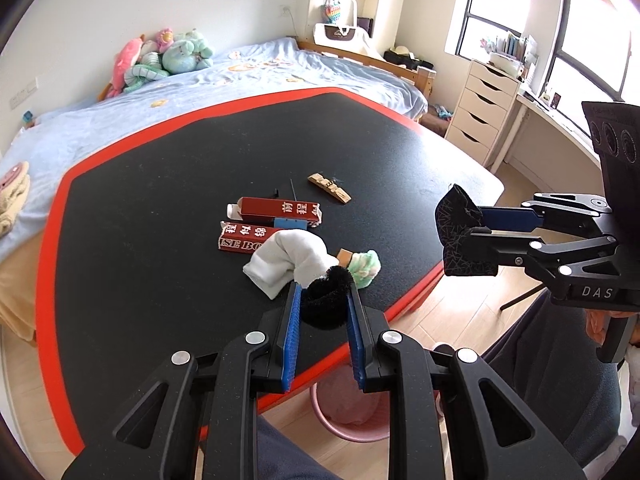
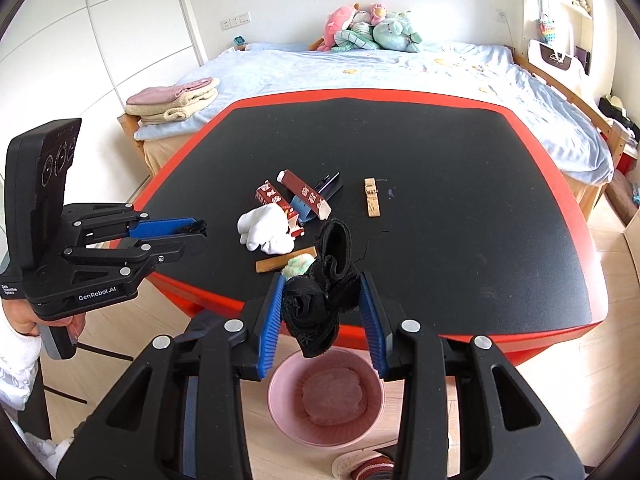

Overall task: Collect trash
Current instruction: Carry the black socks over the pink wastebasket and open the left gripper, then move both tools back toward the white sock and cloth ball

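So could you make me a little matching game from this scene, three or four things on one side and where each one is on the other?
Things:
1. black fuzzy item
2. black patterned cloth
3. white sock
4. pink bin

Places:
A. on the floor below the table edge
B. lying on the black table
C. in the right gripper
D. in the left gripper

Pairs: 1-D, 2-C, 3-B, 4-A

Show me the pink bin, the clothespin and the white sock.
Pink bin (image 2: 280, 404), right wrist view, on its left wall.
Clothespin (image 2: 371, 197), right wrist view, mid-body.
White sock (image 1: 280, 254), left wrist view, on its bunched middle.
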Action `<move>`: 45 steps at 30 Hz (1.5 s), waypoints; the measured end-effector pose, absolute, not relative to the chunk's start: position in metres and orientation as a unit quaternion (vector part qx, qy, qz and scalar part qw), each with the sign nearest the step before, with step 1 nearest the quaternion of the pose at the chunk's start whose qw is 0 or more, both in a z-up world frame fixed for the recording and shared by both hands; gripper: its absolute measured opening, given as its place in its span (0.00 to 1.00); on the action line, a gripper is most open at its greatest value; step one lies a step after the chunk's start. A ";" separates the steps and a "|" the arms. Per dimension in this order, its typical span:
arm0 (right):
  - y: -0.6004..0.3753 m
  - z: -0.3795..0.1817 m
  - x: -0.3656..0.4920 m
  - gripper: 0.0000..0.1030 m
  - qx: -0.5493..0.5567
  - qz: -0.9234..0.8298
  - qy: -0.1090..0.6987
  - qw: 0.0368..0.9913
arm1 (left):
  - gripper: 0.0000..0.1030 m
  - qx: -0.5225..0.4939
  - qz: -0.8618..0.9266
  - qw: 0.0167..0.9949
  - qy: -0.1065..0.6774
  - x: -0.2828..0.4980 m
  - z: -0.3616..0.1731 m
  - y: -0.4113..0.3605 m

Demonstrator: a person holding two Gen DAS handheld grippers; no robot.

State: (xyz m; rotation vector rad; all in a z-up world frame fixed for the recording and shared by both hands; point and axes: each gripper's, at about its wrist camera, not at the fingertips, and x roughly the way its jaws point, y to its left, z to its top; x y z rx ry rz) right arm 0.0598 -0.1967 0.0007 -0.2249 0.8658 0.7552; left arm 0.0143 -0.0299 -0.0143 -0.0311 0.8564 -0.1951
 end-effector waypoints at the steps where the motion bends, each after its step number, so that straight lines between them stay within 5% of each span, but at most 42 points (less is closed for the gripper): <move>1: -0.199 -0.003 0.056 0.36 -0.109 0.356 0.411 0.832 | 0.21 -0.014 -0.097 0.904 0.416 0.012 -0.016 -0.033; 21: -0.226 -0.042 0.023 0.41 -0.105 0.358 0.456 0.808 | 0.24 -0.024 -0.142 0.881 0.450 -0.014 -0.046 -0.064; 22: -0.226 -0.042 0.023 0.42 -0.107 0.356 0.456 0.809 | 0.28 -0.023 -0.137 0.883 0.449 -0.014 -0.045 -0.064; 24: -0.228 -0.042 0.024 0.72 -0.110 0.344 0.455 0.814 | 0.50 -0.025 -0.131 0.884 0.448 -0.015 -0.045 -0.064; 26: -0.231 -0.041 0.026 0.88 -0.105 0.339 0.452 0.818 | 0.78 -0.027 -0.126 0.889 0.440 -0.016 -0.042 -0.062; 28: -0.232 -0.041 0.028 0.91 -0.104 0.332 0.456 0.819 | 0.87 -0.033 -0.119 0.893 0.433 -0.016 -0.040 -0.058; 45: -0.229 -0.044 0.030 0.96 -0.100 0.333 0.458 0.818 | 0.92 -0.043 -0.088 0.894 0.438 -0.013 -0.039 -0.041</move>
